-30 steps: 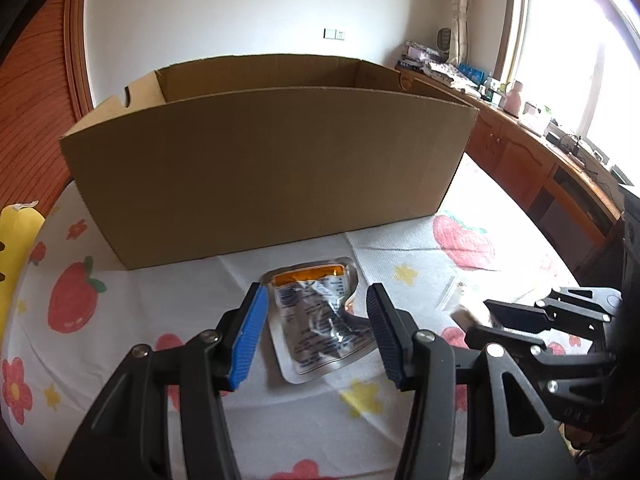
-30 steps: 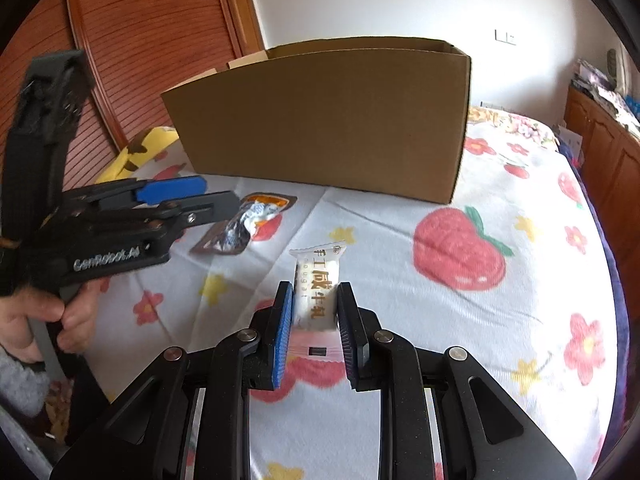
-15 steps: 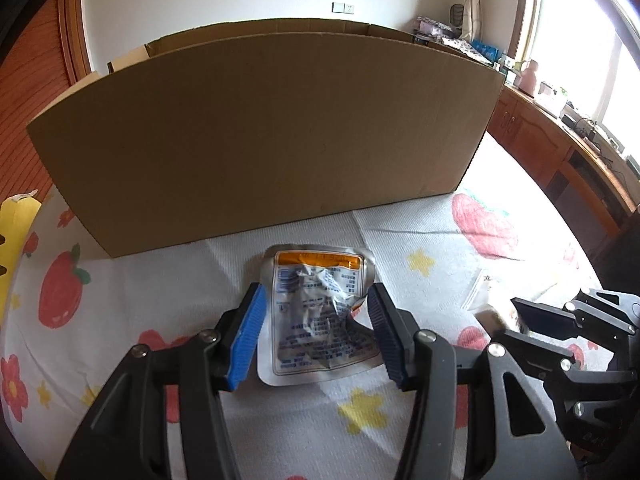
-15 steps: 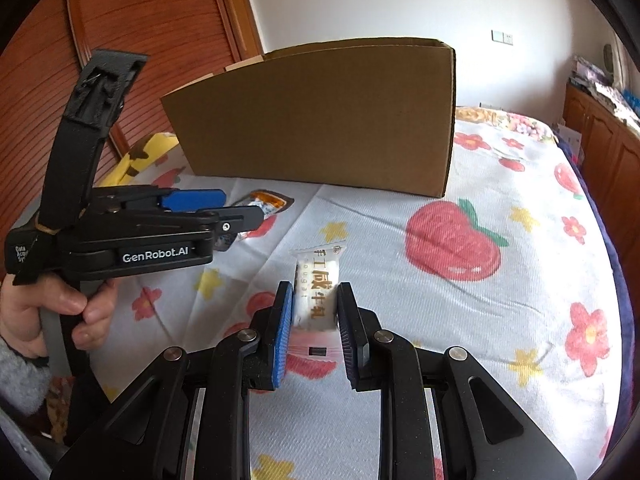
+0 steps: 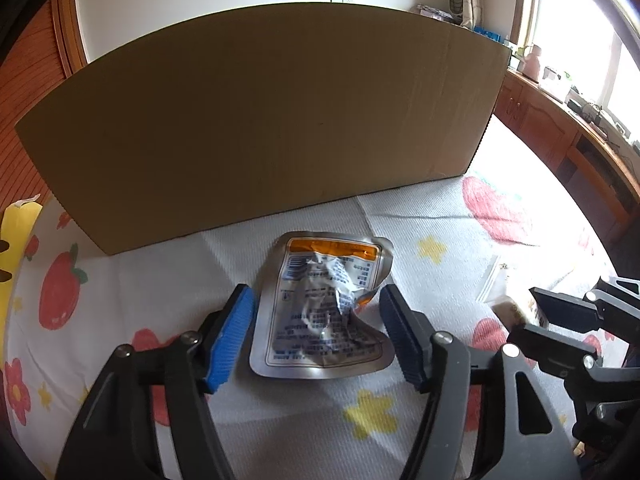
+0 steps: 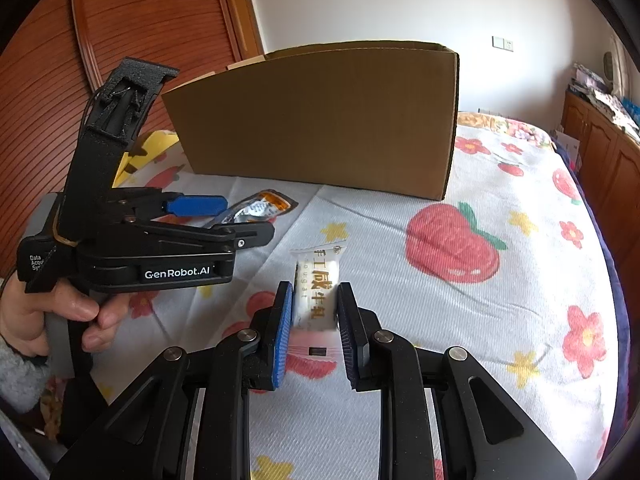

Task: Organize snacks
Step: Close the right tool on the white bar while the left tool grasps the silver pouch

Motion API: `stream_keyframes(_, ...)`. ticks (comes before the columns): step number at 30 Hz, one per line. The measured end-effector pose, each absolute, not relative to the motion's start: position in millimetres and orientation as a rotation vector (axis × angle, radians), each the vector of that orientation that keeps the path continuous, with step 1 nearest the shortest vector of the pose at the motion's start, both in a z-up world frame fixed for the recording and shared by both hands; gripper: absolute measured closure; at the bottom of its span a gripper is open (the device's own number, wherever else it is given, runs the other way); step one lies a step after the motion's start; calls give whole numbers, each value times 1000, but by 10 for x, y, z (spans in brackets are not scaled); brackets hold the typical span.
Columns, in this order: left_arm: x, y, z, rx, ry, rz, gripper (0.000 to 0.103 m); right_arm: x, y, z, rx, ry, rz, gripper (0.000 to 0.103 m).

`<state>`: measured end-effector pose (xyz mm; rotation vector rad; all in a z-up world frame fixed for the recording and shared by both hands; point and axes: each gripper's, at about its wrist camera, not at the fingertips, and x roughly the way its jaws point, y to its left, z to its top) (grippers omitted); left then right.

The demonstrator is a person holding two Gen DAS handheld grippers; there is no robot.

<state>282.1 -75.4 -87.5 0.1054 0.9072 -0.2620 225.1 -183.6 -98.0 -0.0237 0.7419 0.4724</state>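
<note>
Nearest to the right wrist camera, the right gripper (image 6: 312, 320) pinches a white nougat bar (image 6: 317, 292) between its blue pads; the wrapper stands out forward from the jaws, above the bedspread (image 6: 500, 320), a white cloth with printed strawberries, flowers and stars. The bar carries gold characters and the word "nougat".

To the left of it, a hand (image 6: 48, 312) in a grey sleeve holds the left gripper (image 5: 318, 334). In the left wrist view its jaws are spread and opening. A crumpled silver pouch (image 5: 326, 308) with an orange band at its far end lies flat on the bedspread between the two blue pads. The left pad is just beside the pouch edge and the right pad is close to its right edge; I cannot tell if they touch it, but they do not press on it.

Farther, just behind the pouch, a large cardboard box (image 5: 272, 120) stands on the bed, its plain long wall facing both cameras. In the right wrist view its top is open.

Behind the box there is a white wall, a wooden door (image 6: 132, 40) at the far left, and wooden cabinets (image 5: 560, 128) under a bright window at the far right.
</note>
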Motion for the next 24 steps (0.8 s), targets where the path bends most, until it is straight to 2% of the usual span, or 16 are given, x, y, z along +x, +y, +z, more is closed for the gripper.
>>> stream_keyframes(10,2892,-828,-880,108,910,-266,33,2258,-1831,-992,-23,750,474,82)
stream_keyframes(12,2901,-841,-873,104,909,-274,38,2260,-1835,-993,-22,751,472,82)
stream_keyframes(13,2893,-821,-850,100,902,-273,45,2261,-1836,-994,-21,752,472,82)
stream_keyframes(24,2584,-633,-726,49,896,-335,47,2261,-1803,-989,-31,752,447,82)
